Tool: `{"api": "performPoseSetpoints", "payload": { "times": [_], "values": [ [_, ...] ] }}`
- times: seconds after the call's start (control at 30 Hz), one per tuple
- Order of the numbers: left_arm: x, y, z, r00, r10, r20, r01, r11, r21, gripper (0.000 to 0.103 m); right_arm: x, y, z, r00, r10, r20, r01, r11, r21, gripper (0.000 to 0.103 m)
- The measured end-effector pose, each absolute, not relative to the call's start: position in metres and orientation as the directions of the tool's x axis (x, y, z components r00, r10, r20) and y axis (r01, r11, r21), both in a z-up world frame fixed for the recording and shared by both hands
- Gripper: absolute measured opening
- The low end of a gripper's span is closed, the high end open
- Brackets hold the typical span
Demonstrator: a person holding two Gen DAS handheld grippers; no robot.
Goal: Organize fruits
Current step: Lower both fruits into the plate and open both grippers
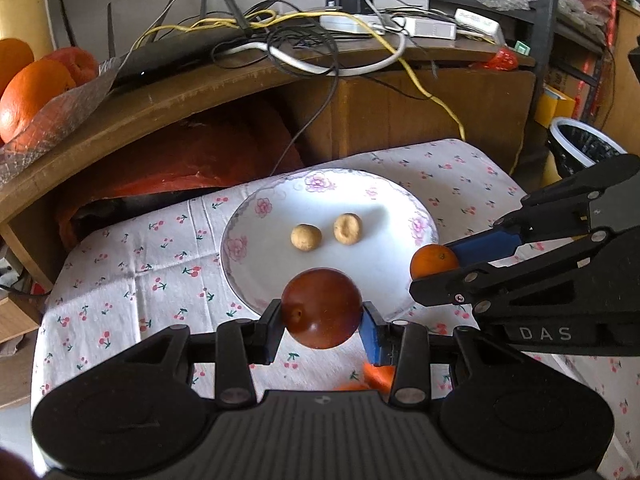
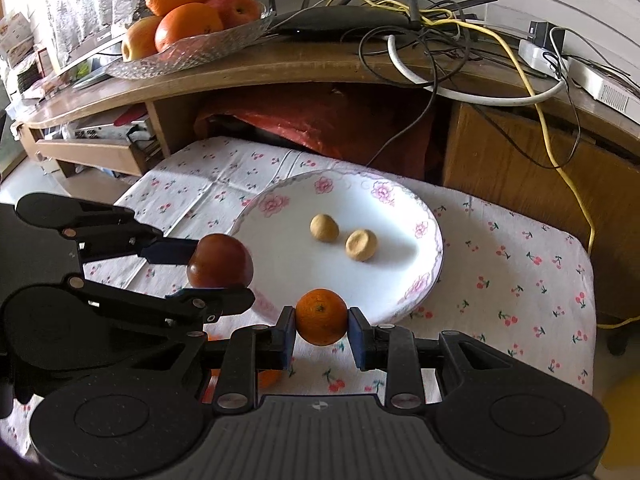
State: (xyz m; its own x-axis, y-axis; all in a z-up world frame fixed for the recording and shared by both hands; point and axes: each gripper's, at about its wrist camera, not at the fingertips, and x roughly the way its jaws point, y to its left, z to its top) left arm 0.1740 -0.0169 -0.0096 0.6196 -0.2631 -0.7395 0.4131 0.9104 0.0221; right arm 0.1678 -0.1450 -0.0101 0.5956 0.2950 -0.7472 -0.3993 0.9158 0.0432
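— What's nearest?

— The left gripper (image 1: 322,322) is clamped on a dark red plum (image 1: 321,307), held over the near rim of the flowered plate (image 1: 240,240). The right gripper (image 2: 321,332) grips a small orange (image 2: 321,316) between its blue pads, just off the plate's near edge.

— Under them?

— Bits of more orange fruit (image 1: 378,376) on the cherry-print tablecloth (image 1: 140,280), mostly hidden by the grippers.

— On the plate?

— Two small tan round fruits (image 2: 324,228), side by side near the middle, not touching.

— Farther back?

— A glass dish (image 2: 192,54) on the wooden desk (image 2: 248,68), holding oranges (image 2: 188,26) and apples (image 2: 236,8), beside a tangle of cables (image 2: 432,32).
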Motion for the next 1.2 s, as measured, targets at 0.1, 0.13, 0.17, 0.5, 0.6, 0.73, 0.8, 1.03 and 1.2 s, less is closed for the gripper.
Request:
{"api": "performPoseSetpoints", "payload": {
  "times": [0.1,0.13,0.17,0.5,0.6,0.73,0.8,1.03,1.2],
  "values": [
    [0.180,-0.015,-0.014,0.617,-0.258,-0.744,0.403,0.915,0.017,0.047,0.173,-0.144,-0.014,0.595,0.293,-0.748,-0.399,0.916,0.041,0.025],
    [0.182,-0.015,-0.015,0.615,-0.256,-0.746,0.402,0.915,0.017,0.047,0.175,-0.143,-0.015,0.595,0.291,-0.749,-0.399,0.916,0.038,0.025],
    [0.183,-0.015,-0.017,0.614,-0.254,-0.748,0.401,0.916,0.017,0.047,0.176,-0.143,-0.016,0.595,0.287,-0.750,-0.399,0.916,0.034,0.025],
    [0.194,-0.016,-0.024,0.612,-0.248,-0.751,0.393,0.919,0.016,0.047,0.189,-0.144,-0.022,0.596,0.276,-0.754,-0.399,0.917,0.021,0.025],
    [0.196,-0.016,-0.026,0.612,-0.245,-0.752,0.388,0.921,0.016,0.047,0.192,-0.142,-0.023,0.596,0.274,-0.754,-0.400,0.916,0.017,0.025],
    [0.198,-0.015,-0.029,0.615,-0.240,-0.751,0.386,0.922,0.022,0.047,0.195,-0.142,-0.025,0.598,0.271,-0.755,-0.399,0.917,0.013,0.026],
    [0.199,-0.015,-0.029,0.616,-0.240,-0.750,0.385,0.923,0.021,0.047,0.196,-0.143,-0.025,0.598,0.272,-0.754,-0.398,0.917,0.015,0.026],
    [0.199,-0.016,-0.030,0.620,-0.237,-0.748,0.383,0.923,0.025,0.047,0.198,-0.143,-0.027,0.601,0.268,-0.753,-0.398,0.918,0.009,0.027],
    [0.199,-0.015,-0.030,0.620,-0.239,-0.748,0.382,0.924,0.022,0.048,0.198,-0.144,-0.027,0.606,0.263,-0.751,-0.393,0.919,0.004,0.027]
  ]
}}
